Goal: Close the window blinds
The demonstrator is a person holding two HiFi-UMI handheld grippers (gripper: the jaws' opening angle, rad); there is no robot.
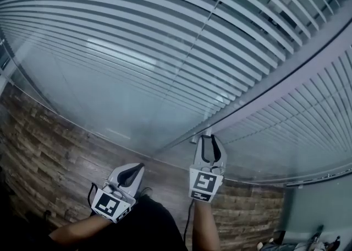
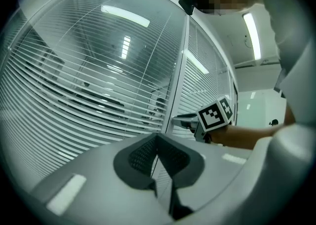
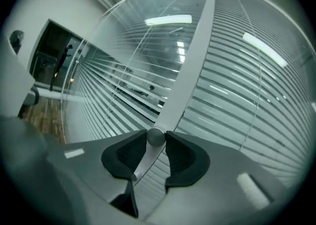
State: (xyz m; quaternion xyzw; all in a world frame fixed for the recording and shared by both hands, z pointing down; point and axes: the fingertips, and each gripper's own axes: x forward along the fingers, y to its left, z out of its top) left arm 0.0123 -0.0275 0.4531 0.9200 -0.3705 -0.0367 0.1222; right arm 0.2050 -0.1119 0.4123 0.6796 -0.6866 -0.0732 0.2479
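One knob (image 3: 156,136) between right gripper (image 3: 157,143) jaws

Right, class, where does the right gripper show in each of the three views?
Head view: the right gripper low, right of centre, tips at the post.
Left gripper view: right of centre, reaching left to the post.
Right gripper view: bottom centre, jaws closed on a round knob on the post.
Shared landmark: that grey post between the blinds.

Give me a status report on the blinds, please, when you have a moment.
Left tool shut, empty. Right tool shut on round knob on the frame. Blind slats tilted open. Nothing in the way.
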